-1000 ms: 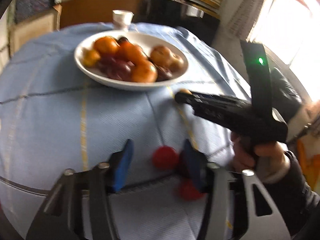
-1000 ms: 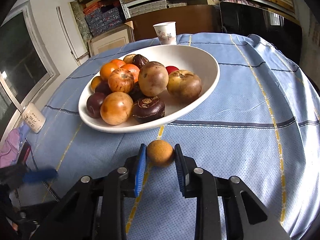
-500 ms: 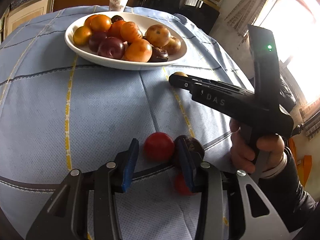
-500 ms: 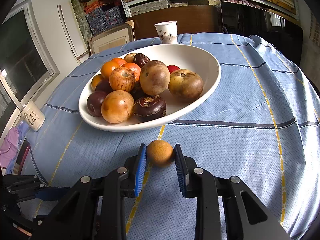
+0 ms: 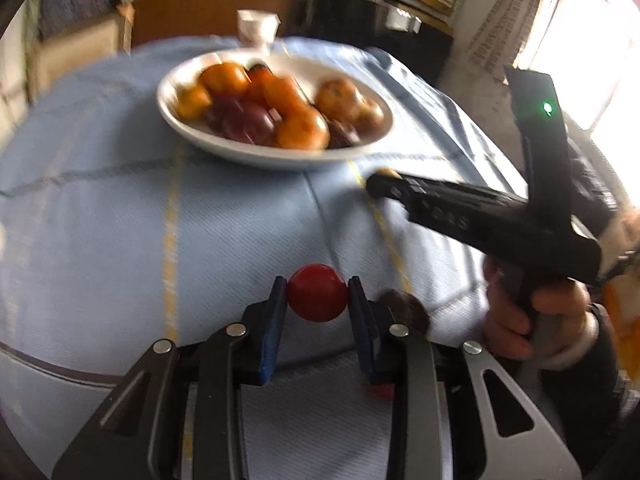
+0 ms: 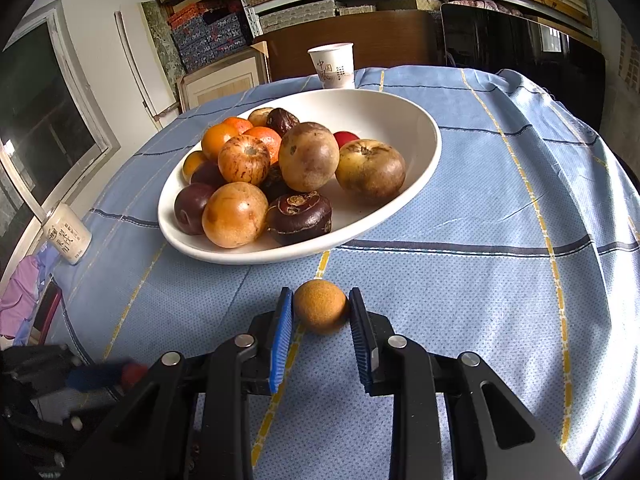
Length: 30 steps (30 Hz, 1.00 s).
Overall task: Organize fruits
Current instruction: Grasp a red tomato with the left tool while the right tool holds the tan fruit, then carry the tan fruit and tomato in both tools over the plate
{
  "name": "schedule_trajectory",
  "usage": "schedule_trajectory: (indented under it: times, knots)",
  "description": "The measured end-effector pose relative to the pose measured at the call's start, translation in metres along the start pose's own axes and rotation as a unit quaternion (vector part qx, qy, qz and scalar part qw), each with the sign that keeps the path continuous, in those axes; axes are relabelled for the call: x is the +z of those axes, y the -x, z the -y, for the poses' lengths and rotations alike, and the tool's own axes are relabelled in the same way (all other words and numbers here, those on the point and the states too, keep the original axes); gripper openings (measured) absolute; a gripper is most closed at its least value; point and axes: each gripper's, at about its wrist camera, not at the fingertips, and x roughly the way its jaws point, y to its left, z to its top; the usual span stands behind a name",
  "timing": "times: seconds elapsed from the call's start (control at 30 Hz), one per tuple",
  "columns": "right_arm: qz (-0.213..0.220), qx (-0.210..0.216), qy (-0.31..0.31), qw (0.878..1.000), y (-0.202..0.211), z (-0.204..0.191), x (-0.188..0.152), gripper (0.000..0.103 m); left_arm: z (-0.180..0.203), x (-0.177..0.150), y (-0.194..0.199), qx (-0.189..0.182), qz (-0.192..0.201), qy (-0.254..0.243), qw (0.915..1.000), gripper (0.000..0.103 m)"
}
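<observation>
My left gripper is shut on a small red fruit and holds it above the blue cloth. A dark fruit and another red fruit lie just right of and below it. My right gripper is shut on a small tan round fruit close to the cloth, in front of the white bowl; it also shows in the left wrist view. The bowl holds several orange, brown and dark purple fruits.
A paper cup stands behind the bowl. A white jar stands at the table's left edge. The blue checked tablecloth drapes over the round table. Shelves and boxes lie beyond.
My left gripper has closed on the red fruit and lifted it, swinging up toward the bowl. The right gripper still holds the tan fruit in place.
</observation>
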Motion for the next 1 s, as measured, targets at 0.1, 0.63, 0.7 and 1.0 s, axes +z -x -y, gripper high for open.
schedule_trajectory:
  times: [0.1,0.63,0.7,1.0]
  knots:
    - [0.013,0.003,0.003,1.000,0.004,-0.001,-0.001,0.029,0.005,0.002,0.008,0.057,0.038,-0.018,0.9975,0.030]
    - [0.097,0.030,0.047,0.994,0.037,-0.023,0.012,0.029,-0.009,0.046,0.004,0.108,0.071,-0.009,0.9916,0.030]
    - [0.110,0.028,0.043,0.993,0.038,-0.022,0.022,0.029,-0.015,0.064,0.003,0.110,0.082,0.002,0.9905,0.030]
    - [0.134,0.016,0.011,0.991,0.015,-0.008,0.077,0.029,-0.043,0.143,-0.035,0.126,0.095,0.029,0.9870,0.030]
